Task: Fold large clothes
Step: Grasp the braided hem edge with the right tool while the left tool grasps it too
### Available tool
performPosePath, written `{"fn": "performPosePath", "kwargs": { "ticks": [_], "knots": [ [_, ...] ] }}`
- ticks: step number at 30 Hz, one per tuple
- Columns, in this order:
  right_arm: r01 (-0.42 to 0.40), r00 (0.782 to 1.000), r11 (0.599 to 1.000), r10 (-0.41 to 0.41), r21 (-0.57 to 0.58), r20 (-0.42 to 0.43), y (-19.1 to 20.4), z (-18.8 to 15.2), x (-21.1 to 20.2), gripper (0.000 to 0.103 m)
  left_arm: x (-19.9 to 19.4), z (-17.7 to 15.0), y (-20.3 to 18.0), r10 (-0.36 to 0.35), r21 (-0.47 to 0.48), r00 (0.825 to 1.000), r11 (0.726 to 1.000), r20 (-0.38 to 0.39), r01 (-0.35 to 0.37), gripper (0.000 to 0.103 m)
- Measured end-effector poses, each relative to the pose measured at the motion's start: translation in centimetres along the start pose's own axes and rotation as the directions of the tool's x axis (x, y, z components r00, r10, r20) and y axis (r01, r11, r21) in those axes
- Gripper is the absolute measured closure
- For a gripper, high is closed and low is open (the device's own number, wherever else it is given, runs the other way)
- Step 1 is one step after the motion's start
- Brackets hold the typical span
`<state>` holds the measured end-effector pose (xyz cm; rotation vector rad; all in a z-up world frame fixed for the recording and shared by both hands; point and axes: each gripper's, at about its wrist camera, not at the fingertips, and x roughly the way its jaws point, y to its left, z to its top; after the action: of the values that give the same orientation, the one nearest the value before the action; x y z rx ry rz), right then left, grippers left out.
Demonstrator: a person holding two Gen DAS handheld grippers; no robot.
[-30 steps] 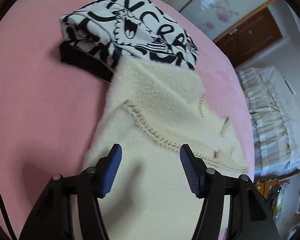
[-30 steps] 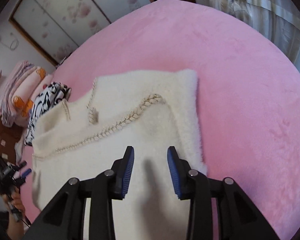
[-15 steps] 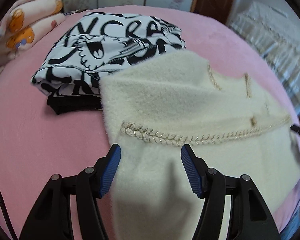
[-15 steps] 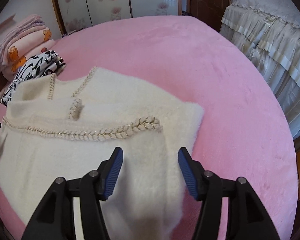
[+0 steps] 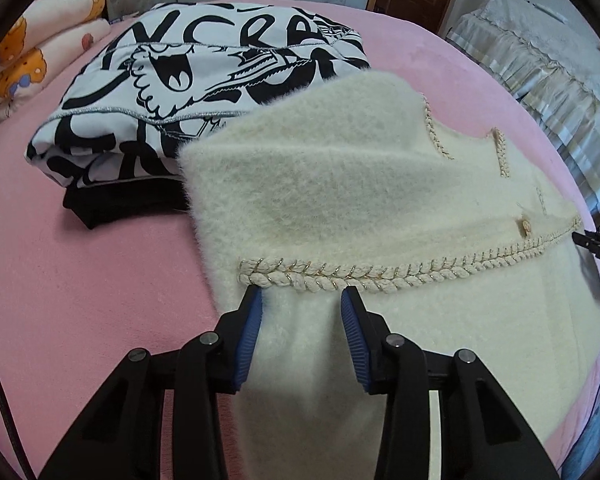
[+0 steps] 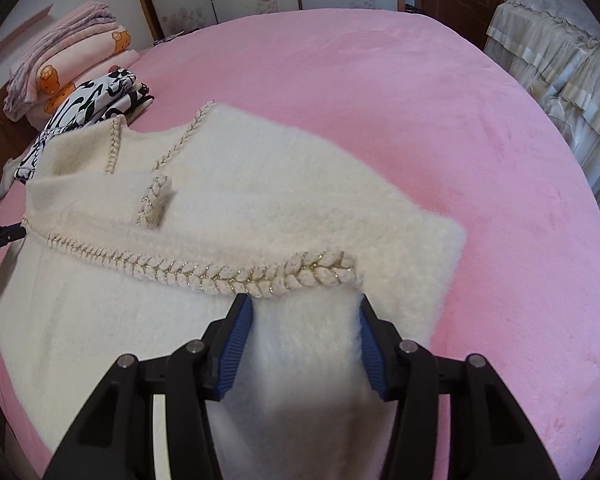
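On pink bed, cream coat edge

I have both grippers pitched steeply down, side by side. My left gripper has just been closing its jaws, and its blue pads now press in on a raised fold of the cream garment that fills the gap between them. My right gripper has also just been closing its jaws. They stand a little wider, and the same fluffy cloth is bunched between its pads, touching both.
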<state>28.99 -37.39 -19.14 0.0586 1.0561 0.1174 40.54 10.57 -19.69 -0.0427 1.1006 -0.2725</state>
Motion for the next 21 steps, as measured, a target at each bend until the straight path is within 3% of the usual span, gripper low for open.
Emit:
{"fn": "performPosePath", "kwargs": {
  "ticks": [4, 7, 12, 13, 16, 21],
  "knots": [
    [0.051, 0.998, 0.998, -0.051, -0.026, 0.027, 0.9, -0.8, -0.8, 0.083, 0.2, -0.1, 0.3, -0.021, -0.015, 1.0, 1.0, -0.014, 0.021, 0.064],
    [0.107, 0.993, 0.993, -0.104, -0.045, 0.056, 1.9, -1.5, -1.8, 0.091, 0.3, 0.1, 0.5, -0.007, -0.023, 1.0, 1.0, -0.003, 0.007, 0.072],
    [0.14, 0.989, 0.988, -0.136, -0.066, 0.06, 2.3, -2.2, -2.3, 0.092, -0.7, -0.5, 1.6, -0.028, -0.009, 1.0, 1.0, 0.011, 0.029, 0.069],
    [0.134, 0.99, 0.989, -0.131, -0.058, 0.058, 2.2, -2.1, -2.3, 0.092, -0.8, -0.5, 1.5, -0.032, 0.0, 0.999, 0.999, 0.008, 0.032, 0.063],
    [0.118, 0.992, 0.993, -0.116, -0.03, 0.047, 1.9, -1.9, -2.0, 0.092, -0.8, -0.6, 0.9, -0.016, 0.054, 1.0, 0.998, -0.001, 0.016, 0.033],
    [0.117, 0.992, 0.993, -0.116, -0.023, 0.043, 2.0, -2.0, -1.6, 0.092, -0.1, -0.9, 0.2, -0.014, 0.117, 1.0, 0.993, -0.019, 0.016, 0.033]
  ]
}}
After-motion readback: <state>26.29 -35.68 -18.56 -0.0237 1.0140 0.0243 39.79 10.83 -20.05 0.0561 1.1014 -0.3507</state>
